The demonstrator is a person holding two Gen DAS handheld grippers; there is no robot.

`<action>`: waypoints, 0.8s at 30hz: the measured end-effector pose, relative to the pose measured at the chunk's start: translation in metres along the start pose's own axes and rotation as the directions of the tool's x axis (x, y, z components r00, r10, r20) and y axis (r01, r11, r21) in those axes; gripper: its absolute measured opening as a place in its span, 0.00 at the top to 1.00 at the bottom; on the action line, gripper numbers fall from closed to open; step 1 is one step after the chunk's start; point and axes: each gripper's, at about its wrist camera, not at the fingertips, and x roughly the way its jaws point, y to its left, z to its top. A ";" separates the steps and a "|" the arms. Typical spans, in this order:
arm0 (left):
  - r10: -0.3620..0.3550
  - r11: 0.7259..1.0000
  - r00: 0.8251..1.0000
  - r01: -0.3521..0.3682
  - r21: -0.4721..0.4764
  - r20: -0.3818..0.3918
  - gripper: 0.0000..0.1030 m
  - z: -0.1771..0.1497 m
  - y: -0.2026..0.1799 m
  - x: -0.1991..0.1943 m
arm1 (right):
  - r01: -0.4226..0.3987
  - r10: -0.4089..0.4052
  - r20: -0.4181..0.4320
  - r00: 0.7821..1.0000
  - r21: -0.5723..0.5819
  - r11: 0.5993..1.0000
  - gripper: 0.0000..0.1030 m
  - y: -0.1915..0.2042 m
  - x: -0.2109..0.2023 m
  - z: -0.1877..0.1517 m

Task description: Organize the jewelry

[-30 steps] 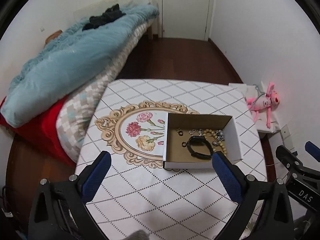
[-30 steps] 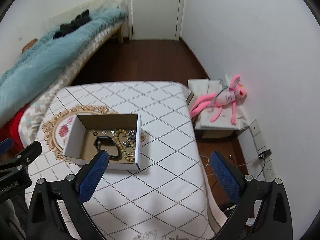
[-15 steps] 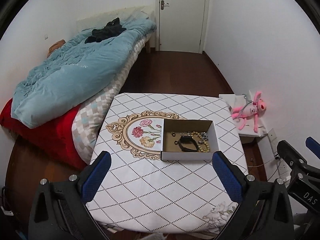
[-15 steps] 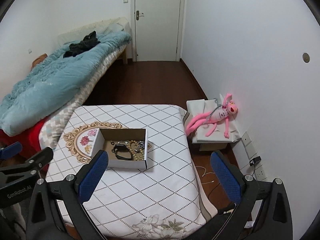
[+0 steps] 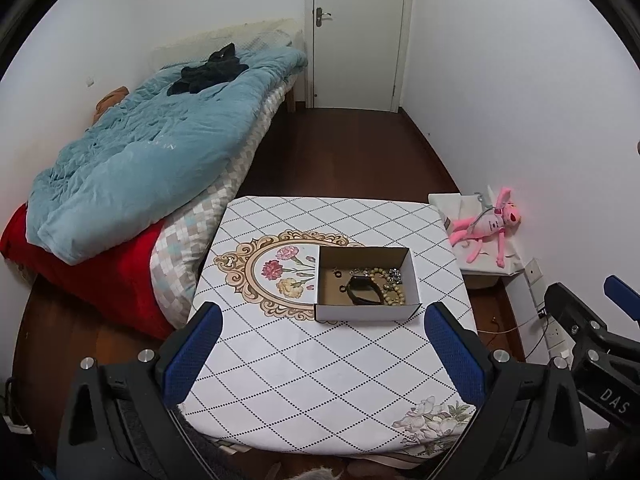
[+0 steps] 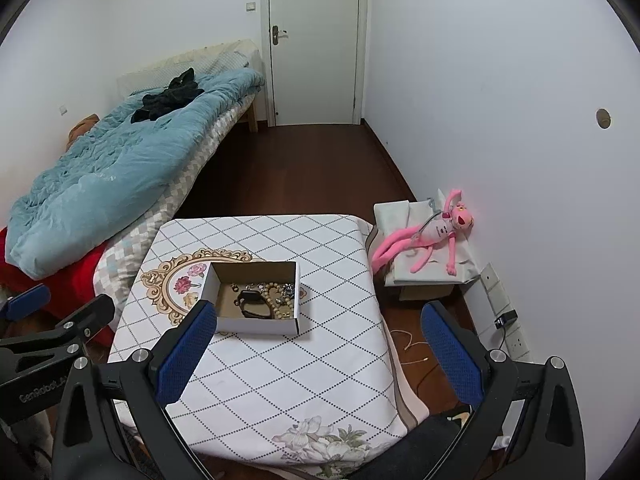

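A small open cardboard box (image 5: 366,312) stands on the white patterned table (image 5: 312,368); it also shows in the right wrist view (image 6: 256,326). Inside lie a black band (image 5: 362,290), a beaded bracelet (image 5: 394,292), silvery pieces (image 5: 394,274) and small rings (image 5: 338,274). My left gripper (image 5: 320,344) is open and empty, held high and back from the table's near side. My right gripper (image 6: 316,344) is open and empty, also high above the near edge. Each gripper shows at the other view's side edge.
A bed with a blue duvet (image 5: 152,160) and red blanket (image 5: 104,276) touches the table's left side. A pink plush toy (image 6: 432,236) lies on a low white box by the right wall. Wall sockets (image 6: 508,320) and cables sit low right. A closed door (image 6: 314,40) stands far back.
Both grippers have pulled up and back from the table, so the box looks smaller and more of the room shows. Both stay open. The box and jewelry have not moved.
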 end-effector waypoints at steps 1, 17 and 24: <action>0.004 1.000 1.000 -0.004 0.000 -0.009 0.00 0.001 0.000 0.003 | 0.003 -0.003 -0.005 1.000 -0.001 1.000 0.00 -0.001 0.001 0.001; 0.033 0.999 0.993 -0.034 -0.008 -0.112 0.00 0.021 0.004 0.063 | 0.041 -0.042 -0.093 0.995 -0.014 0.999 0.00 0.006 0.074 0.019; 0.056 0.998 0.987 -0.057 0.001 -0.150 0.00 0.023 0.008 0.087 | 0.038 -0.041 -0.160 0.986 -0.020 0.999 0.00 0.009 0.112 0.017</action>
